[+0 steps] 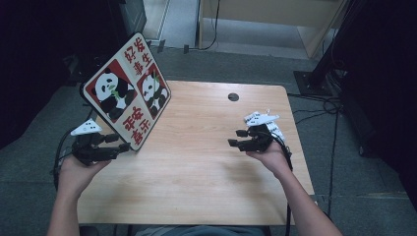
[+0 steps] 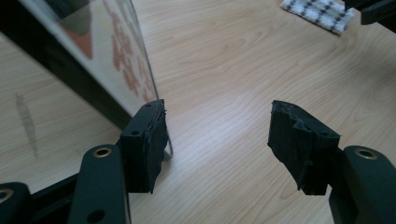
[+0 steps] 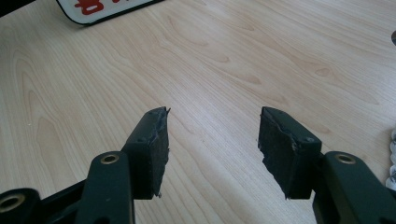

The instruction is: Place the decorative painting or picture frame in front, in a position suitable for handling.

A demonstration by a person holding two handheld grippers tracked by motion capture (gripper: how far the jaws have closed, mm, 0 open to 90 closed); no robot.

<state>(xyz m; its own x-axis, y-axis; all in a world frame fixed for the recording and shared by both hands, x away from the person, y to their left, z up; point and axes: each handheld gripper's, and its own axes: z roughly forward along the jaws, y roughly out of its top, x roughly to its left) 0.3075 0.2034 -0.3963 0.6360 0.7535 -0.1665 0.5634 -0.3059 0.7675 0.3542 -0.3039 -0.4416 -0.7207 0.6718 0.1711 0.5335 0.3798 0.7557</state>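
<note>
A square sign board (image 1: pixel 128 91) with two pandas and red characters stands tilted on the left part of the wooden table (image 1: pixel 196 167). My left gripper (image 1: pixel 120 142) is at the board's lower corner, jaws open. In the left gripper view (image 2: pixel 219 140) the board's thin edge (image 2: pixel 116 56) runs down beside the inner face of the left pad (image 2: pixel 147 144), and the gap between the jaws holds nothing else. My right gripper (image 1: pixel 235 137) hovers over the table's right side, open and empty (image 3: pixel 212 140). The board's bottom rim (image 3: pixel 107 7) shows far off.
A white cloth with black dots (image 2: pixel 317 11) lies under the right hand (image 1: pixel 278 132). A round cable hole (image 1: pixel 233 97) sits near the table's far edge. Cables trail on the floor to the right of the table.
</note>
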